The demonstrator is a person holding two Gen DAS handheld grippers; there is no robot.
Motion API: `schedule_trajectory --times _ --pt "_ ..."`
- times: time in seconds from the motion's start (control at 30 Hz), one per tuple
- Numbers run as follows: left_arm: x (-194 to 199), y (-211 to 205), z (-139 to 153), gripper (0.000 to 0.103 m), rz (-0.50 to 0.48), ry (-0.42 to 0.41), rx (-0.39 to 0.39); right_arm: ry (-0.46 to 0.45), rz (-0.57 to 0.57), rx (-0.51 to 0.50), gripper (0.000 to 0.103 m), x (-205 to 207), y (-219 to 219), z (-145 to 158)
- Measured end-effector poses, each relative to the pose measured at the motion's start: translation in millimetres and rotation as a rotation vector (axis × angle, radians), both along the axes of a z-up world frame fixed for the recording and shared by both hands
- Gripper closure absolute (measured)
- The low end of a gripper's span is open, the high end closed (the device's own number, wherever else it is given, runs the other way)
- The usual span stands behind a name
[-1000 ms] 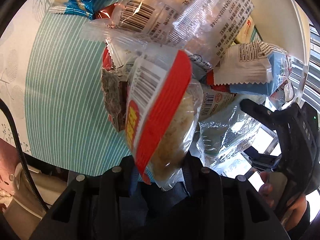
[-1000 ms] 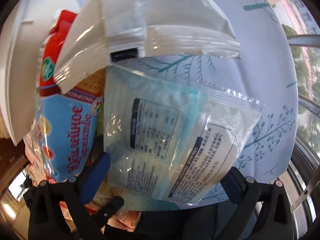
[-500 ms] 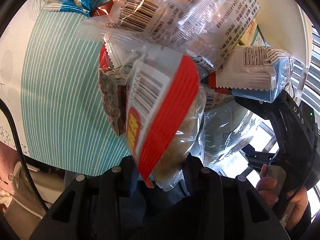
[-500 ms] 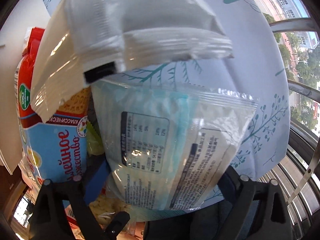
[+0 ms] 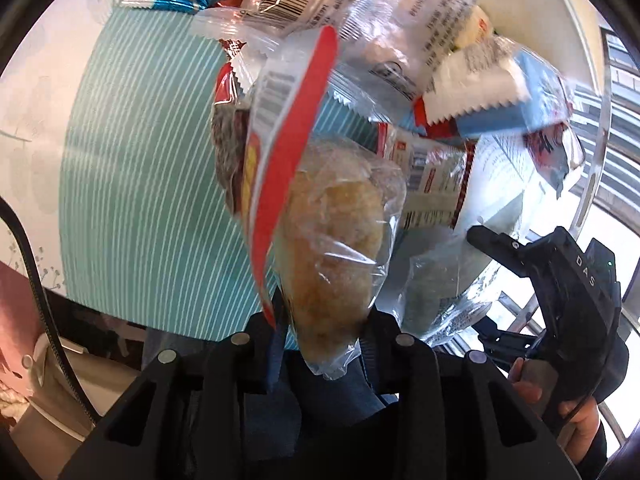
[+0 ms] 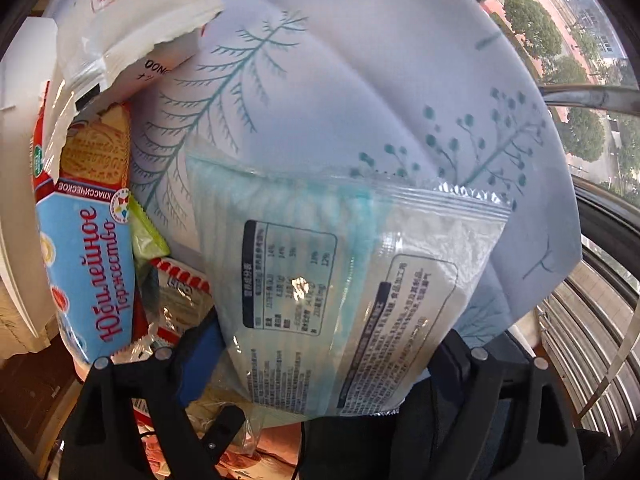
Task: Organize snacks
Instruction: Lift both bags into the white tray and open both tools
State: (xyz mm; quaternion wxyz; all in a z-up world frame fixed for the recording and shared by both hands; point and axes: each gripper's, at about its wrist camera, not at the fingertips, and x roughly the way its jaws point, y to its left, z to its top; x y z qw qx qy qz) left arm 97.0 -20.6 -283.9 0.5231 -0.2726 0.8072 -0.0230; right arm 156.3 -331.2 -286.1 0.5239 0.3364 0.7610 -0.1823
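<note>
My left gripper (image 5: 324,332) is shut on a clear bread packet with a red stripe (image 5: 320,216), held above a teal striped mat (image 5: 144,184). A heap of snack packets (image 5: 400,40) lies beyond it. My right gripper (image 6: 320,360) is shut on a pale blue-and-white packet with a printed nutrition table (image 6: 344,280), held over the leaf-print tablecloth (image 6: 360,80). The right gripper also shows in the left wrist view (image 5: 560,280), with the hand holding it.
A blue biscuit pack with red Cyrillic lettering (image 6: 88,272) and a white packet (image 6: 132,12) lie at the left of the right wrist view. A white tray edge (image 6: 16,160) is at far left. A window with metal railing (image 6: 592,320) is to the right.
The bread packet has turned edge-on in my left gripper and lifted away from the heap. My right gripper has drawn its packet back and to the right from under the white packet.
</note>
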Motion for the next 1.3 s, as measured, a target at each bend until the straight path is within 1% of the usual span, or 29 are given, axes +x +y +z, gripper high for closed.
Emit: schedule_trajectory --times 0.23,0.3,0.33,0.43,0.5,0.57,0.67,0.73,0.77,0.8,1.0,1.03,1.07,1.1,1.2,1.3 --pt "-25.4 -4.7 40.5 0.072 -0.057 -0.081 0.041 -0.086 -0.044 0.033 0.015 -20.5 -13.0 26.8" --pt "-29.7 -4.0 51.8 0.072 -0.069 -0.102 0.051 -0.114 -0.052 0.043 0.015 -30.7 -9.0 36.0" --pt "-33.2 -5.0 61.8 0.072 -0.076 -0.118 0.055 -0.127 -0.057 0.049 0.015 -40.6 -3.4 39.5" --pt "-40.1 -0.5 86.5 0.072 -0.089 -0.160 0.066 -0.175 -0.067 0.075 0.015 -42.9 -7.9 54.1" --pt "-29.2 2.6 100.9 0.072 -0.093 -0.188 0.074 -0.213 -0.067 0.085 0.015 -48.7 -9.0 63.0" --pt "-28.8 3.8 122.2 0.072 -0.098 -0.226 0.081 -0.245 -0.064 0.091 0.015 -56.8 -2.9 65.9" --pt "-23.8 2.9 152.0 0.072 -0.104 -0.283 0.090 -0.303 -0.055 0.106 0.015 -51.4 -1.6 83.3" --pt "-20.5 7.8 169.5 0.072 -0.108 -0.317 0.097 -0.337 -0.046 0.102 0.015 -60.7 13.8 97.5" --pt "-17.1 9.2 181.5 0.072 -0.108 -0.343 0.098 -0.360 -0.034 0.097 0.015 -57.2 16.1 104.9" --pt "-14.3 6.9 183.6 0.072 -0.107 -0.358 0.097 -0.375 -0.026 0.095 0.015 -55.2 18.2 109.0" --pt "22.9 7.8 222.7 0.072 -0.097 -0.469 0.109 -0.452 0.017 0.087 0.015 -39.2 31.3 132.2" --pt "31.3 9.8 230.0 0.072 -0.096 -0.485 0.113 -0.462 0.021 0.085 0.015 -44.7 30.0 140.4" --pt "36.1 11.0 234.4 0.072 -0.092 -0.488 0.101 -0.476 0.025 0.082 0.015 -38.8 33.1 144.4" --pt "42.5 11.8 238.3 0.072 -0.095 -0.499 0.105 -0.487 0.025 0.082 0.015 -33.3 34.4 153.0" --pt "63.7 15.4 251.6 0.072 -0.106 -0.536 0.127 -0.521 0.027 0.077 0.015 -18.0 44.0 162.6" --pt "86.6 22.1 254.3 0.072 -0.104 -0.563 0.122 -0.550 0.043 0.069 0.015 5.6 56.0 171.6"
